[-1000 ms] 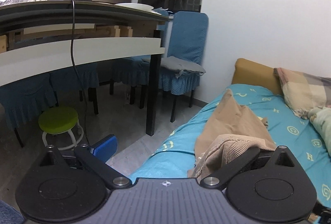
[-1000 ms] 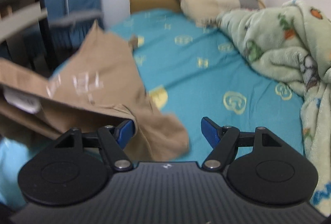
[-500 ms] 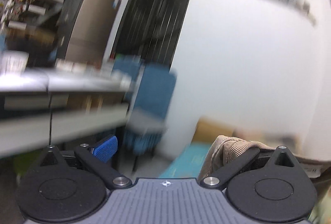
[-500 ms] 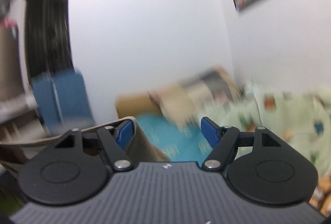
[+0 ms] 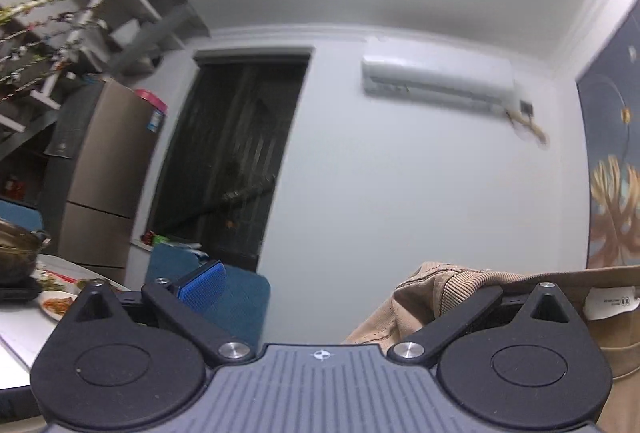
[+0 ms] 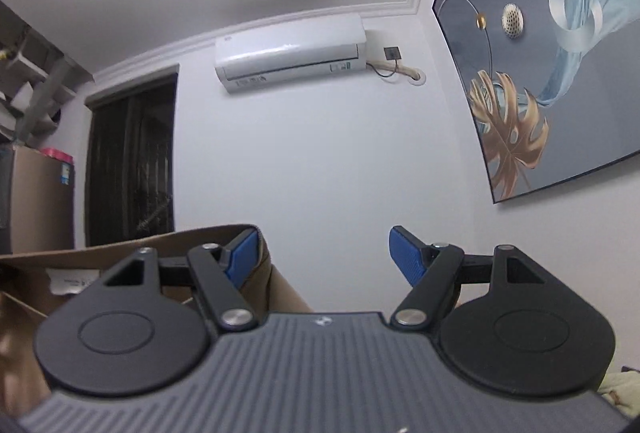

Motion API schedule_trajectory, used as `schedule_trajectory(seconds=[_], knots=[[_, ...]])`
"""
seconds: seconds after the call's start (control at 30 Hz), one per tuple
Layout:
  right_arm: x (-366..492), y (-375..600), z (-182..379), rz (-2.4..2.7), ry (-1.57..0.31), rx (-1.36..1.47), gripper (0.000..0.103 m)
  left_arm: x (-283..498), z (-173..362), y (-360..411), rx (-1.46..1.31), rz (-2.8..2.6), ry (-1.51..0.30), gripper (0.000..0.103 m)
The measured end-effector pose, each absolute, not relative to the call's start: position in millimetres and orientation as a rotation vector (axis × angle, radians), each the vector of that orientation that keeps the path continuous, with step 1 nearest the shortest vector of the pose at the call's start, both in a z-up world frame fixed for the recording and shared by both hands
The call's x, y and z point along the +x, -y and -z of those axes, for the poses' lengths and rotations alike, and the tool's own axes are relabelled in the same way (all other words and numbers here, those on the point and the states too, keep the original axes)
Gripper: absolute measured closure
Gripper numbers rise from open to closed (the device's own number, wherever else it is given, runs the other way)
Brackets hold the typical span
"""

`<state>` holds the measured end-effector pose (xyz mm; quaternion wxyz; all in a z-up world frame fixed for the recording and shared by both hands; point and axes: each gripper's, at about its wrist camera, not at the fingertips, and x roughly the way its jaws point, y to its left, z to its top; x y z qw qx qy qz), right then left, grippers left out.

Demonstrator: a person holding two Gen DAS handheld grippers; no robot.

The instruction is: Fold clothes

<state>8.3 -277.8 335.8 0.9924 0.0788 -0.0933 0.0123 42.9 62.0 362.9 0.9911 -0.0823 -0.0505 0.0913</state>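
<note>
1. the wall (image 5: 400,193) is white and fills most of both views; both cameras point up at it.
2. a big picture (image 6: 560,73) with a gold leaf hangs on the side wall.
3. a dark door (image 5: 232,161) stands left of the middle.
4. a brown fridge (image 5: 104,169) is beside the door.
5. a white air cooler (image 6: 292,51) sits high on the wall.
6. the tan cloth (image 5: 460,293) is held up in the air. it hangs over the right finger of the left gripper and over the left finger of the right gripper (image 6: 322,255), stretched between them. a white tag (image 5: 610,301) is sewn on it.
7. a blue chair (image 5: 240,297) back shows behind the left gripper.
8. the left gripper (image 5: 340,285) is wide open. the cloth lies draped on one finger, not pinched.
9. the right gripper is wide open too, with the cloth hooked on one blue pad.
</note>
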Motion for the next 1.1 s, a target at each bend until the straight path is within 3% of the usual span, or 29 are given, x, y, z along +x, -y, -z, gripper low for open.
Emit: schedule_trajectory(seconds=[0.13,0.37,0.67,0.9,1.1], knots=[[87,286,-272,0.004,0.068,0.158,0.029,94,-355,-53,-0.131,-0.142,0.057,0.000],[228,298,-157,0.052,-0.143,0.160,0.029,308,-201,-52,-0.076,-0.163,-0.176,0.000],[483,292,57,0.114,-0.381,0.207,0.030,579,30,-44,0.048,-0.188,-0.435,0.000],[579,295,175,0.100,-0.561,0.124,0.030,672,172,-65,0.037,-0.183,-0.653,0.000],[601,288,207,-0.017,-0.779,0.092,0.030,692,213,-67,0.074,-0.071,-0.895,0.000]])
